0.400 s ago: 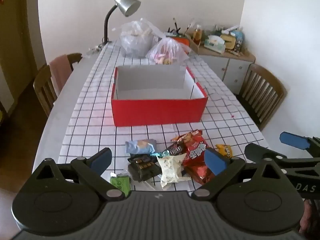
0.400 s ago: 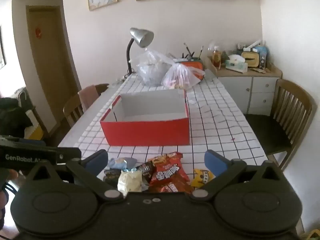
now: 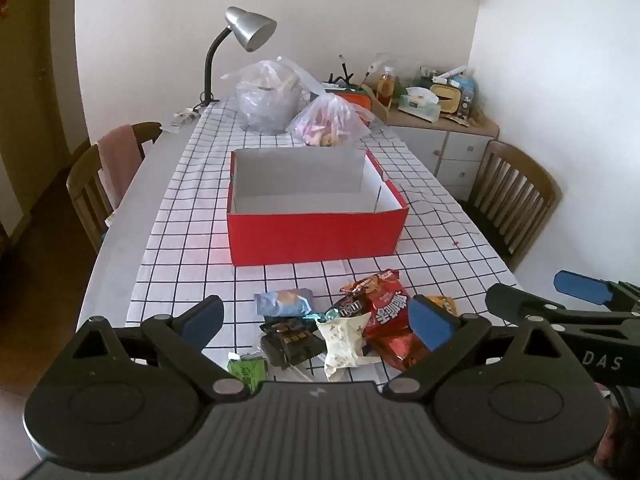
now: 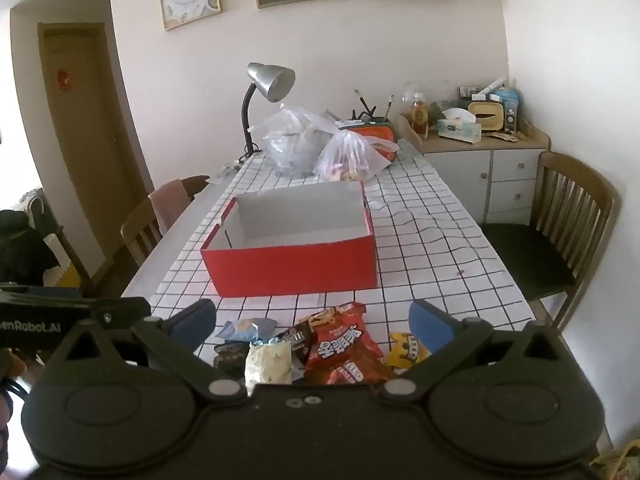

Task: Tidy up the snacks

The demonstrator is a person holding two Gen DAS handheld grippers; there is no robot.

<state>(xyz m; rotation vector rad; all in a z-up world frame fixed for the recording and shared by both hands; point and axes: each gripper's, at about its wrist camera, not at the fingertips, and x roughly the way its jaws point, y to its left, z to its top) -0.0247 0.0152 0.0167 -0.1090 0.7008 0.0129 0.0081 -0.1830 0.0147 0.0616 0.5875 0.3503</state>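
Across the frame centre: checked surface (image 3: pixel 188 216), bearing one red box (image 3: pixel 316 232), open-topped. Lower centre, near its front wall: snack pile (image 3: pixel 344 328), loose packets overlapping. Bottom edge: left tongs (image 3: pixel 316 318) and right tongs (image 4: pixel 312 320), both spread wide, grasping nothing.

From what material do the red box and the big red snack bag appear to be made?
Red box: probably cardboard, matte; thin flat walls, pale plain inside, folded corner flaps. Big red snack bag: likely plastic or foil film, glossy; it shows crinkles and bright reflections.
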